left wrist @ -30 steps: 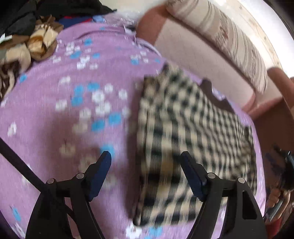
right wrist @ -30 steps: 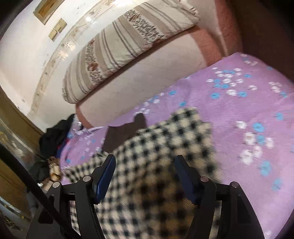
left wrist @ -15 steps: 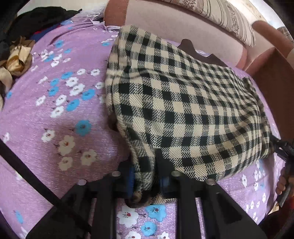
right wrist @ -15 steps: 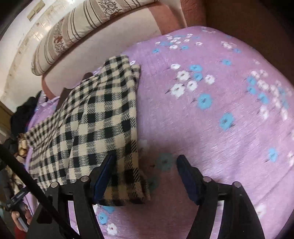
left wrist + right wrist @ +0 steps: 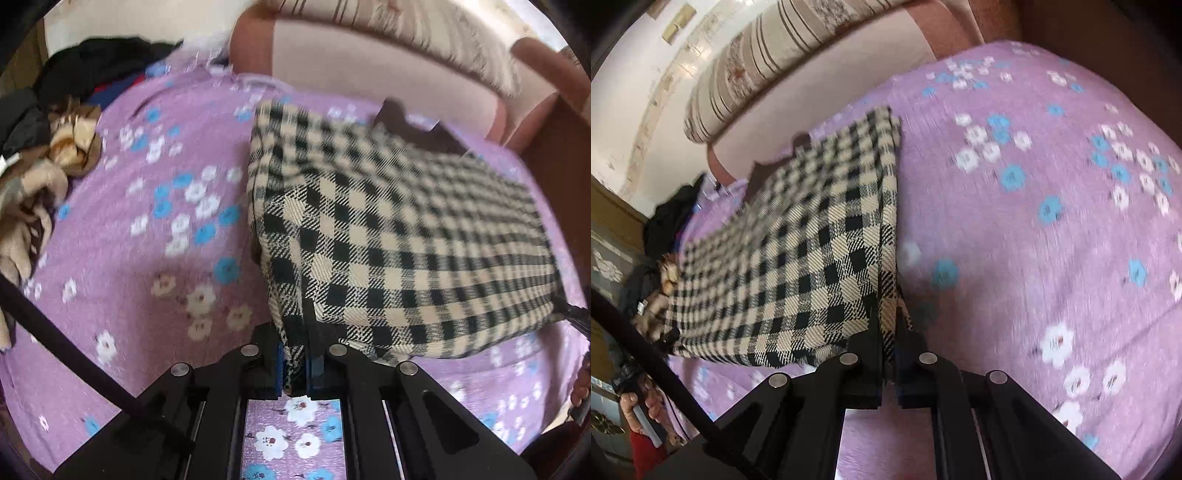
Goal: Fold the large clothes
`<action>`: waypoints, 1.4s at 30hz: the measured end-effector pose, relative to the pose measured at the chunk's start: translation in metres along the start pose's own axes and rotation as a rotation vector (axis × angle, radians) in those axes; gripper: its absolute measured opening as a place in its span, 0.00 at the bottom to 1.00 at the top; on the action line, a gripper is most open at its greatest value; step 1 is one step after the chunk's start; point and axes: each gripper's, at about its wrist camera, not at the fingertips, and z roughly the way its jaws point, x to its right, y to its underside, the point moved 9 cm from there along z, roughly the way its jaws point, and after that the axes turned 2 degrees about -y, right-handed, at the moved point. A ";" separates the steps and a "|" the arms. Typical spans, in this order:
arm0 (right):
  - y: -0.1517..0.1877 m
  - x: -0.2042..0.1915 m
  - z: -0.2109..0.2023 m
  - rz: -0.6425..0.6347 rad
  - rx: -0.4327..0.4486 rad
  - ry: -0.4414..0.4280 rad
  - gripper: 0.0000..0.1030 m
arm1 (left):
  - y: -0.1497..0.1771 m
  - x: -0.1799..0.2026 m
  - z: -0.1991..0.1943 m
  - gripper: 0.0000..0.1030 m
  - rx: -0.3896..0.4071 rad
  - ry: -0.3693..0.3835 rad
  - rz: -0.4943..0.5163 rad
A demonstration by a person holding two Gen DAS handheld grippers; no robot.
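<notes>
A black-and-cream checked garment [image 5: 388,229] lies folded on a purple flowered bedspread [image 5: 155,236]. In the left wrist view my left gripper [image 5: 294,360] is shut on the near left corner of the cloth, which rises a little off the bed. In the right wrist view the same checked garment [image 5: 798,258] stretches away to the left, and my right gripper [image 5: 888,354] is shut on its near right corner. A dark collar or lining [image 5: 417,127] shows at the garment's far edge.
A heap of dark and tan clothes [image 5: 44,140] lies at the bed's far left. A pink headboard [image 5: 369,70] with a striped bolster [image 5: 783,62] runs along the far side. A person's hand [image 5: 639,398] holds the other gripper's handle at the lower left.
Both grippers came down onto the checked garment's near corners and closed on them: the left one first, then the right. The near edge is now lifted slightly.
</notes>
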 end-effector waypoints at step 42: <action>-0.075 -0.082 0.036 -0.130 0.171 0.010 0.20 | -0.048 0.006 0.016 0.49 0.177 -0.022 -0.034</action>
